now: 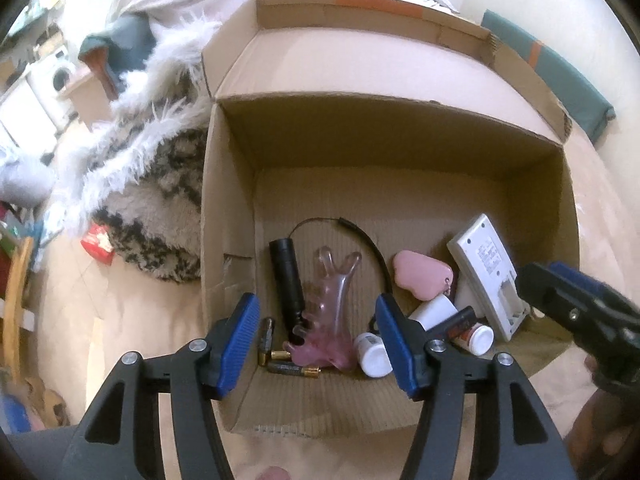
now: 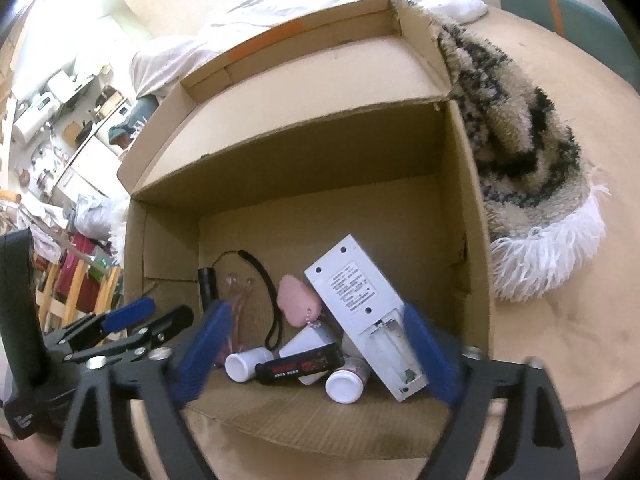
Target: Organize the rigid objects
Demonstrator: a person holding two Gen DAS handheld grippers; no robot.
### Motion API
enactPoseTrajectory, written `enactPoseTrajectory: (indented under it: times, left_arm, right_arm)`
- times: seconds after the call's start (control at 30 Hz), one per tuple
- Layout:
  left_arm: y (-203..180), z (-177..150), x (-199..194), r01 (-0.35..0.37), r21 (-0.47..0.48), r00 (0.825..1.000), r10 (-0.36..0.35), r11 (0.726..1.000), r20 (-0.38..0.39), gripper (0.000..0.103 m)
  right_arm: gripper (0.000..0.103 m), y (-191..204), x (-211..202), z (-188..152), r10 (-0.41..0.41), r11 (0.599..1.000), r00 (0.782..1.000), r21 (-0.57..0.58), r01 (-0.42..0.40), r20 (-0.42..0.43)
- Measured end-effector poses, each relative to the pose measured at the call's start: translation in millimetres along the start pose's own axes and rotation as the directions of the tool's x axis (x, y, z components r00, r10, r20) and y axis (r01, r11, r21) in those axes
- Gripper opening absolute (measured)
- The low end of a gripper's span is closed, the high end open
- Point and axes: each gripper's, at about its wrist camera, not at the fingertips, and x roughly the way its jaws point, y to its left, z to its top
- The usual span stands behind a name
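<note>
Left wrist: left hand-held gripper (image 1: pixel 318 344) wide open, empty, over box (image 1: pixel 228 208).

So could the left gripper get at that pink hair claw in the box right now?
Probably yes. The left gripper is open above the cardboard box, whose top is open, and the pink hair claw lies uncovered, though the black flashlight sits close beside it.

My right wrist view: blue pad (image 2: pixel 202 354) blurred, covering most of the pink clip (image 2: pixel 239 300). Remote (image 2: pixel 362 312) label print unreadable. Left view: right gripper (image 1: pixel 576 304) cut by frame edge.
</note>
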Motion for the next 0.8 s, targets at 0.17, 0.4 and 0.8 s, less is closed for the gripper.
enactPoseTrajectory:
  times: [0.17, 0.4, 0.8]
  left_arm:
    - [-7.1, -10.7, -14.9, -0.072, 0.036, 0.997, 0.071, 0.997, 0.017, 0.061]
    - [13.5, -34.2, -37.7, -0.015, -0.036, 1.000, 0.014, 0.999, -0.015, 0.069]
    - [44.6, -59.4, -127.8, 0.076, -0.091, 0.982, -0.059, 0.993, 0.180, 0.103]
  right_arm:
    - [0.103, 2.5, -6.3, -4.5, -0.016, 1.000, 1.000, 0.008, 0.016, 0.000]
    - [0.103, 6.7, -30.8, -23.4, -0.041, 0.999, 0.999, 0.006, 0.041, 0.001]
    - [0.103, 40.2, -102.8, -54.5, -0.036, 0.996, 0.992, -0.072, 0.045, 0.122]
